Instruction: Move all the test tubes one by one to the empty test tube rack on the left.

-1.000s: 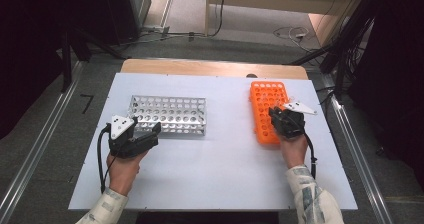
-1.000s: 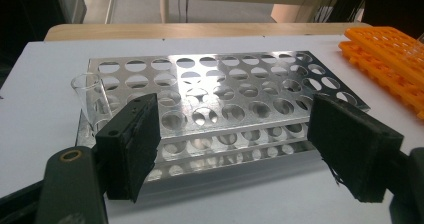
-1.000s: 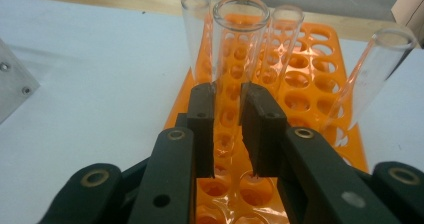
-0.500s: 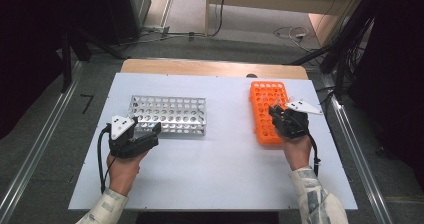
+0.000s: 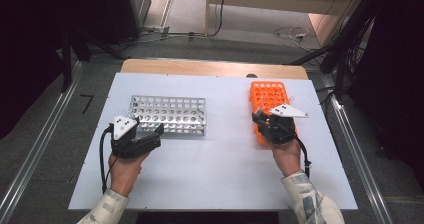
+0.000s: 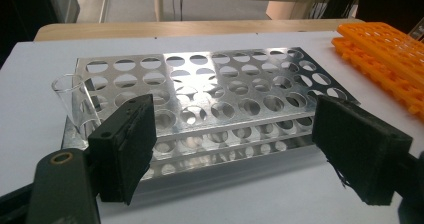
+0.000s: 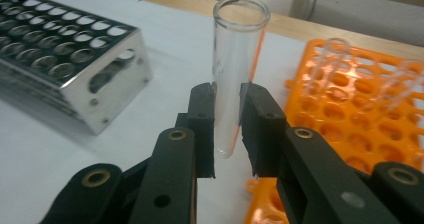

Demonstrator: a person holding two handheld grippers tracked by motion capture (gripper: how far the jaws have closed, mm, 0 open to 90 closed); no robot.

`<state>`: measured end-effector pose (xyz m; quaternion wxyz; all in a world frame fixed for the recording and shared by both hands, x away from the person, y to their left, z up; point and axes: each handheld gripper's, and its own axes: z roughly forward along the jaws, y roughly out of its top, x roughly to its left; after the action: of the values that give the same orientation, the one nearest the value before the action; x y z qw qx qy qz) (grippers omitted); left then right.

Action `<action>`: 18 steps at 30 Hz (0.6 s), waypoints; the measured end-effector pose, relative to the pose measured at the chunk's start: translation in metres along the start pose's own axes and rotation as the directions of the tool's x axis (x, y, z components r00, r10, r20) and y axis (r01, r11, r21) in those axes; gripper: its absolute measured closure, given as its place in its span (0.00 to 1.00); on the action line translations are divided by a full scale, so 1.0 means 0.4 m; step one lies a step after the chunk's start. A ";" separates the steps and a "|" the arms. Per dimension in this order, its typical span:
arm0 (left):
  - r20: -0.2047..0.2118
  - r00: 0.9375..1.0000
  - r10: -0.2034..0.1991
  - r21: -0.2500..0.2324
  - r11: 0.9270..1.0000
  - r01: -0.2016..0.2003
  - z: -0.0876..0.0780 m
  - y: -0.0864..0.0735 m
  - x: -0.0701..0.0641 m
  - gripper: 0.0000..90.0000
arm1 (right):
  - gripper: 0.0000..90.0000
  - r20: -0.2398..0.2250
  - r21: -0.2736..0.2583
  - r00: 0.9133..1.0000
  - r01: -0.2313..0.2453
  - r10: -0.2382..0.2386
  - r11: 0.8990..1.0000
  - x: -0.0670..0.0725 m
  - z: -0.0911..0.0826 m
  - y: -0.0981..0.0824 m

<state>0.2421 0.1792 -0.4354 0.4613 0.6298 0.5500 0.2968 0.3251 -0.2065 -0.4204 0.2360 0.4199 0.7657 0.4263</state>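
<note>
Left gripper (image 5: 156, 135) idle, jaws wide with nothing between them, at the steel rack's (image 5: 170, 114) 7 o'clock corner; right gripper (image 7: 227, 134) clamps an upright tube (image 7: 234, 69) over the orange rack (image 5: 270, 109), steel rack at its 9 o'clock.

Lab bench, metal rack (image 5: 169, 115), orange rack (image 5: 269, 95), cables
</note>
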 end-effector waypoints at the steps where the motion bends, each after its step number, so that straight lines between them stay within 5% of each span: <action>1: 0.000 1.000 0.001 0.001 1.000 -0.001 0.000 0.000 -0.002 0.20 | 0.82 -0.013 0.002 1.000 0.007 -0.007 1.000 0.008 0.001 0.000; 18: 0.066 0.997 0.047 0.026 0.998 -0.049 0.009 -0.016 -0.065 0.20 | 0.82 -0.168 0.053 0.981 0.108 -0.098 0.993 0.146 0.028 -0.020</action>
<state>0.2370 0.1529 -0.4391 0.4629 0.6585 0.5234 0.2795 0.2985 -0.1545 -0.4333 0.1803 0.3500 0.8161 0.4230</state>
